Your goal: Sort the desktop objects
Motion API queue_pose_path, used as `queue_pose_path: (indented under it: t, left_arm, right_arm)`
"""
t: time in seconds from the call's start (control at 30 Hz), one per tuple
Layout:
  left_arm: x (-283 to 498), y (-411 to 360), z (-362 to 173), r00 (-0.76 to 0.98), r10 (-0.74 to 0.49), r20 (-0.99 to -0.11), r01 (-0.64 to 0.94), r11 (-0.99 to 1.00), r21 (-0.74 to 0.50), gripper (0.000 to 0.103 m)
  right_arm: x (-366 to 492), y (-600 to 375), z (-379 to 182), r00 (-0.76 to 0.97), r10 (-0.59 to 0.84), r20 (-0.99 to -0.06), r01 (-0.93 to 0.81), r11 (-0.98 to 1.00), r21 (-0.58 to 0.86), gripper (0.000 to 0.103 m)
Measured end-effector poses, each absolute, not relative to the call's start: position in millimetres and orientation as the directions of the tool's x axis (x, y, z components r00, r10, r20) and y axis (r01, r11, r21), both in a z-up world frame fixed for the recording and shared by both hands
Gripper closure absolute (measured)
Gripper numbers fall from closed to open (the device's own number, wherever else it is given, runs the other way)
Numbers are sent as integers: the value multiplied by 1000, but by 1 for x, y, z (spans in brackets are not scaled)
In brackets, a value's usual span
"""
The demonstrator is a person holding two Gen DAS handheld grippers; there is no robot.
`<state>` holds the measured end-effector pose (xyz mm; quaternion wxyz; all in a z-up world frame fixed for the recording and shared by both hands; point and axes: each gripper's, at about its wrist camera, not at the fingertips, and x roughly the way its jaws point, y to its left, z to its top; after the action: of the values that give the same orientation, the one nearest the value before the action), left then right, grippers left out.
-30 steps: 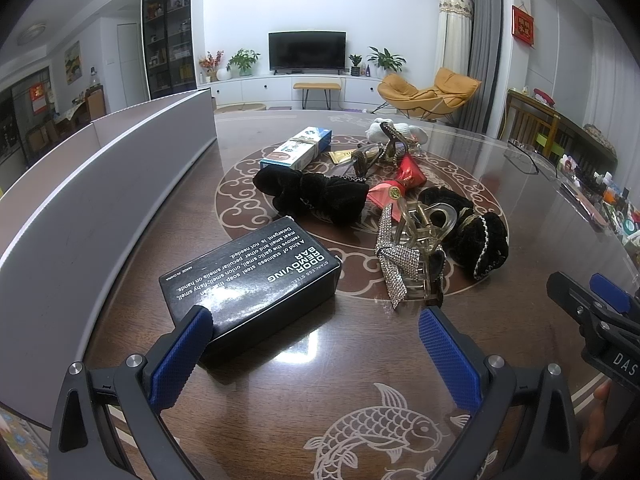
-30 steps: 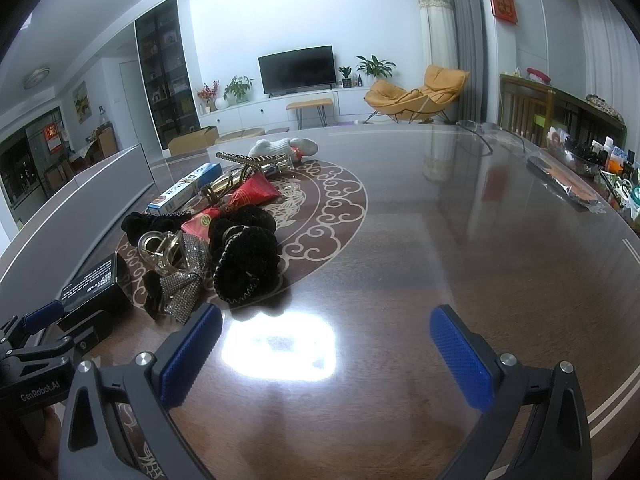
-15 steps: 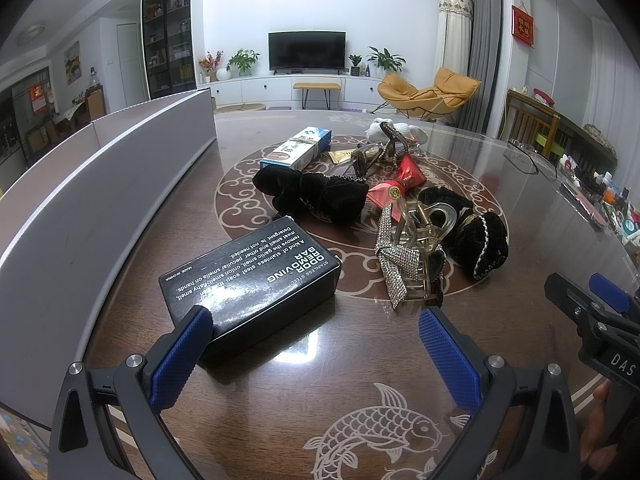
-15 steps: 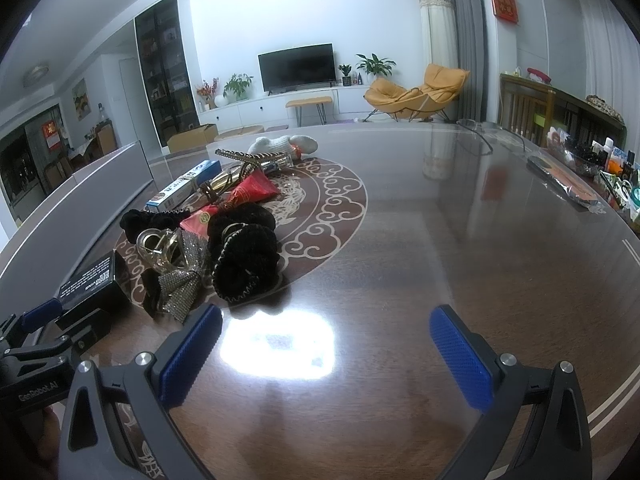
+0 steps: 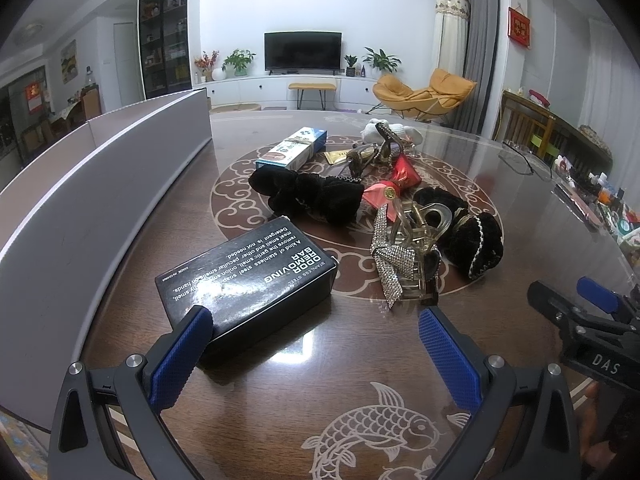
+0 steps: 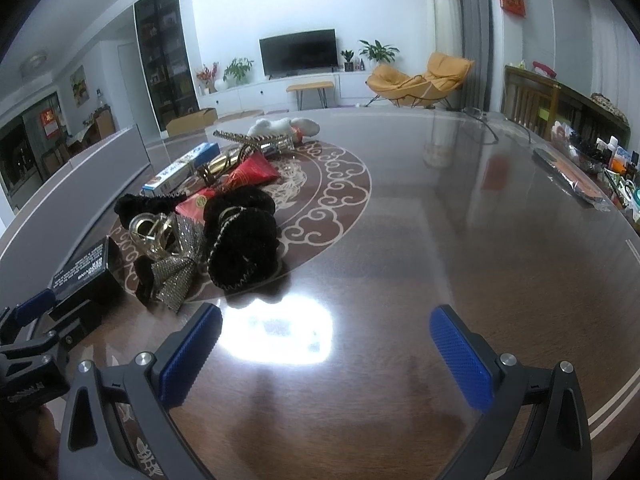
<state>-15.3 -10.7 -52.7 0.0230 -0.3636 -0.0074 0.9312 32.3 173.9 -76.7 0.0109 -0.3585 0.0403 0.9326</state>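
Since both grippers gape empty, the left gripper nearest the black soap box beside the grey bin, I'd guess that stiff, light carton wants pinching across its short sides; right gripper hovers over bare table.

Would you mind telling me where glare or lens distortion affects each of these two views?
Right wrist view: a bright white glare patch on the table just ahead of the right gripper, beside the black scrunchie. Left wrist view: milder sheen on the black box; fisheye bends the grey bin wall and darkens the corners.
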Motion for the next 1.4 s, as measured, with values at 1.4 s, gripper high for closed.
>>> queue_pose_path:
  t: [1.4]
  left_arm:
    - [23, -90, -58, -658, 67, -750, -9, -997, -81, 0]
  right_arm:
    - [19, 166, -84, -687, 22, -726, -40, -999, 8, 0]
